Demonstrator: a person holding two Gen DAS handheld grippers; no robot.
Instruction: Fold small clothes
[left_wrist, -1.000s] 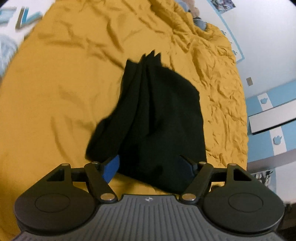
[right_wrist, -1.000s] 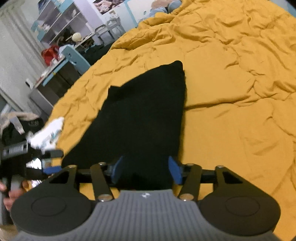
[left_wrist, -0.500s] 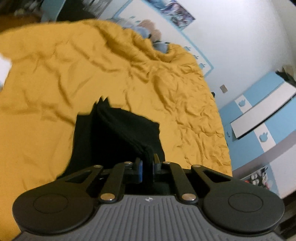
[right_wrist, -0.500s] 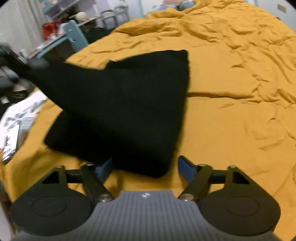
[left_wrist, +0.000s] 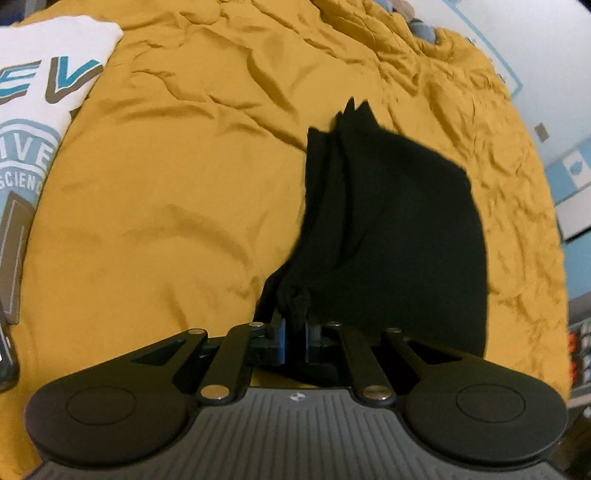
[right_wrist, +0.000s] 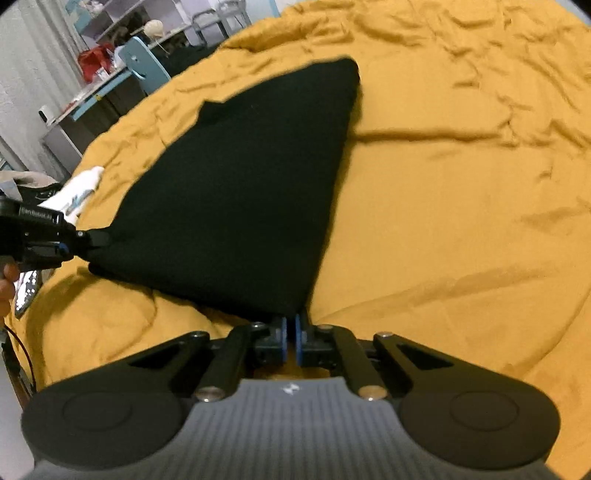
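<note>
A home bedroom: a rumpled mustard duvet (right_wrist: 461, 192) ahead of the gripper, cluttered desk (right_wrist: 92, 99) and shelves beyond its far left.

The black garment (left_wrist: 399, 229) is a plain, dark, matte piece of cloth that fills the centre and right of the left wrist view, its several layers gathered into upright pleats that end in small points toward the upper middle, while a bunched corner sits at the lower centre. In the right wrist view the same black garment (right_wrist: 243, 192) is spread taut into a broad triangle across the centre-left of the frame. One corner reaches the upper middle, one the left edge and one the lower centre, and a small notch breaks its upper left edge.
</note>
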